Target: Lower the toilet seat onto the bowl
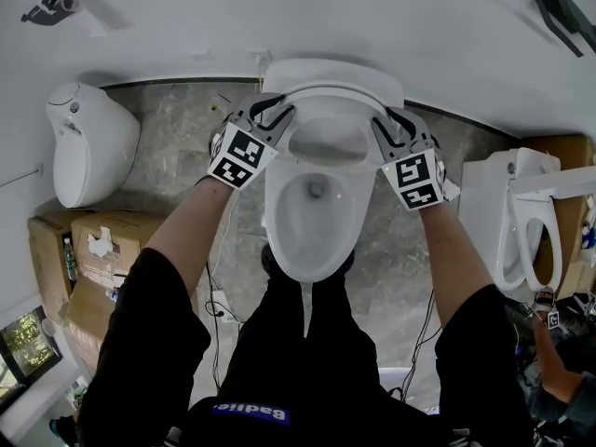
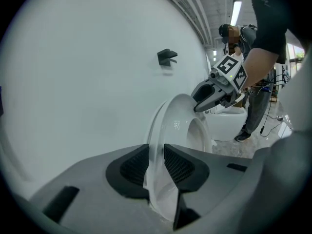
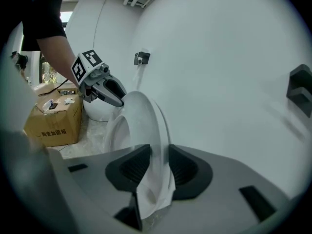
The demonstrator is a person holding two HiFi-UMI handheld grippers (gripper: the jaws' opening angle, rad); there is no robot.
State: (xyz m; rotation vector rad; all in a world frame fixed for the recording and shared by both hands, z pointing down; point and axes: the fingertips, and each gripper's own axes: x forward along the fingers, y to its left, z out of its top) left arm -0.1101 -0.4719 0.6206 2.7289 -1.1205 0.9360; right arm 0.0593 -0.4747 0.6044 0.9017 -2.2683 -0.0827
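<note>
A white toilet bowl (image 1: 312, 217) stands in front of me against the white wall. Its seat (image 1: 328, 147) is a white ring tilted up over the bowl, with the lid (image 1: 333, 77) behind it. My left gripper (image 1: 279, 121) is shut on the seat's left rim and my right gripper (image 1: 384, 130) on its right rim. In the left gripper view the seat (image 2: 178, 126) runs edge-on between the dark pads (image 2: 178, 165), with the right gripper (image 2: 214, 95) at the far side. In the right gripper view the seat (image 3: 141, 118) fills the gap between the pads (image 3: 131, 167), and the left gripper (image 3: 105, 89) holds the opposite rim.
Another white toilet (image 1: 88, 142) stands at the left, with cardboard boxes (image 1: 84, 250) below it. A third toilet (image 1: 521, 222) with its seat raised is at the right, and another person's arm (image 1: 559, 361) shows below it. Cables (image 1: 219, 310) lie on the grey floor.
</note>
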